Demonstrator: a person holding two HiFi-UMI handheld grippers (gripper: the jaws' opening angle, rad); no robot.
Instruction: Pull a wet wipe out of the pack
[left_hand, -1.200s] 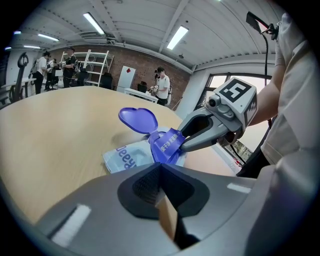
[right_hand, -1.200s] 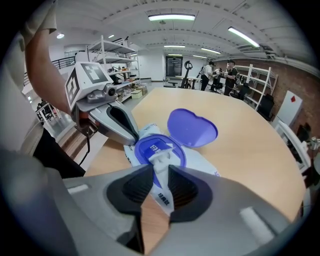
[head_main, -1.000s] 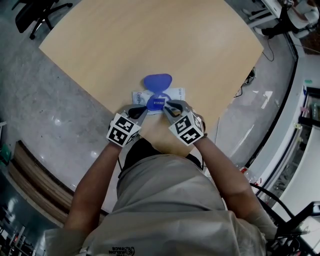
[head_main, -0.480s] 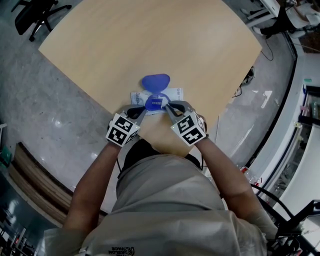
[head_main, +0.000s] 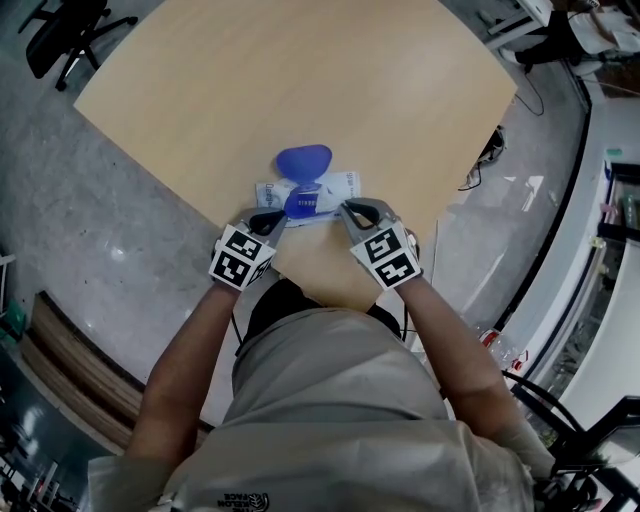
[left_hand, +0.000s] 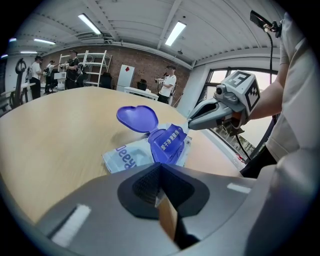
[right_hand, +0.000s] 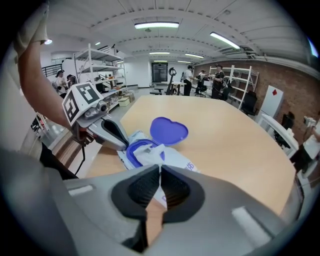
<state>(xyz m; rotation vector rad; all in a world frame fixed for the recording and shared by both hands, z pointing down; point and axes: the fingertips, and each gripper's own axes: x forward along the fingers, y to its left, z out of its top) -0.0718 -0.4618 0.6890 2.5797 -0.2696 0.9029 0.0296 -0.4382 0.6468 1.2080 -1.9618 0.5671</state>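
Observation:
A white wet-wipe pack lies near the front corner of the wooden table. Its blue heart-shaped lid is folded open. From the opening rises a flap that is blue with print on one face. In the right gripper view its other face is white. My right gripper is shut, and the flap's upper corner runs into its tips. My left gripper is at the pack's near left corner. Its jaws are shut with nothing between them.
The table's corner edge is close in front of the person. A black office chair stands on the grey floor at the far left. Cables hang off the table's right side. People and shelves show far off in both gripper views.
My right gripper has moved a little to the right and upward, away from the pack's middle. The left gripper and the pack have kept their place.

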